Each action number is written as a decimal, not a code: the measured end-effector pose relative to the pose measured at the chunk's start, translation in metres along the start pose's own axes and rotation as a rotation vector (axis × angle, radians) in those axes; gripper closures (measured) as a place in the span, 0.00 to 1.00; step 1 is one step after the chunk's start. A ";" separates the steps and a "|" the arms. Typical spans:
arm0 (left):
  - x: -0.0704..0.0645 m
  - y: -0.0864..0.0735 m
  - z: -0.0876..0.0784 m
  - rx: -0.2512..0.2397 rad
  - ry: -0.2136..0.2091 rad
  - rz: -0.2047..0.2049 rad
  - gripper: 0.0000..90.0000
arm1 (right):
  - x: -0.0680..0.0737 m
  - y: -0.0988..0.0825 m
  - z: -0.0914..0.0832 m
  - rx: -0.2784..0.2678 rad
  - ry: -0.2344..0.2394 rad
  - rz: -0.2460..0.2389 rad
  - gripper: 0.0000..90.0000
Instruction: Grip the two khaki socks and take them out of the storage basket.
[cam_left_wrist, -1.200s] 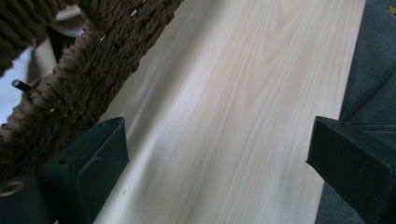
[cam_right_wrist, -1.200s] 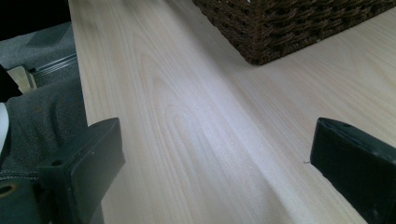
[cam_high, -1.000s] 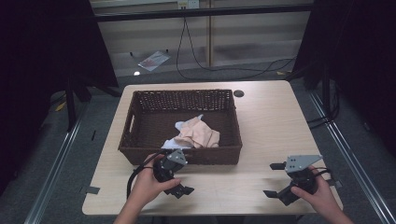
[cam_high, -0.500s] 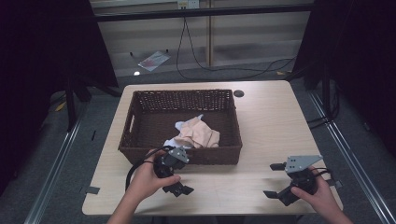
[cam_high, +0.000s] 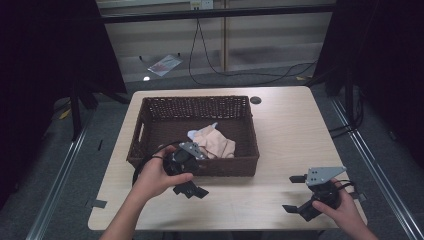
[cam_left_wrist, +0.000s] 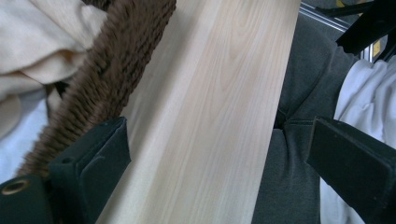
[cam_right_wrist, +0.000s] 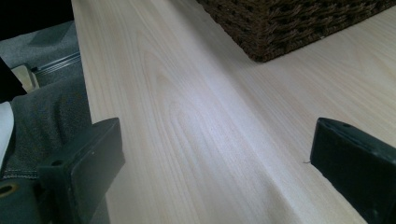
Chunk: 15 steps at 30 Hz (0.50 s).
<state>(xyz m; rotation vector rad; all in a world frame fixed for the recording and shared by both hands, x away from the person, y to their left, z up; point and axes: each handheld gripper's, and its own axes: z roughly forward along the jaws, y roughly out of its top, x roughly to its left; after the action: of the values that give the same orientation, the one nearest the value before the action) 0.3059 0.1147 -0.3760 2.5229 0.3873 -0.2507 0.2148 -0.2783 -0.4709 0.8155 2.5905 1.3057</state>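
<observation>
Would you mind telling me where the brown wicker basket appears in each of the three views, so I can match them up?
High view: the wicker basket sits mid-table, cloth inside.
Left gripper view: its near rim runs diagonally across the upper left, cloth behind it.
Right gripper view: one corner fills the top right.
Shared landmark: the pale wooden table beside the basket.

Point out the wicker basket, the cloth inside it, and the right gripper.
wicker basket (cam_high: 150, 131): high view, on its left wall.
cloth (cam_high: 216, 143): high view, on the middle of the beige bundle.
right gripper (cam_high: 295, 194): high view, midway between its open fingertips.
</observation>
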 end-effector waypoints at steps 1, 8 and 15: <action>0.001 0.003 -0.002 0.006 0.006 0.006 0.06 | 0.000 0.000 0.000 0.000 0.000 0.001 0.03; 0.009 0.017 -0.012 0.023 0.000 -0.005 0.07 | 0.001 0.000 0.000 0.001 0.005 -0.002 0.03; 0.019 0.029 -0.018 0.012 0.007 -0.044 0.07 | 0.001 0.000 -0.001 0.000 0.008 -0.003 0.03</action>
<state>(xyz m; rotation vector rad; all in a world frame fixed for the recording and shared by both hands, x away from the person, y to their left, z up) 0.3345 0.1060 -0.3510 2.5294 0.4460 -0.2617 0.2137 -0.2788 -0.4705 0.8079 2.5971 1.3103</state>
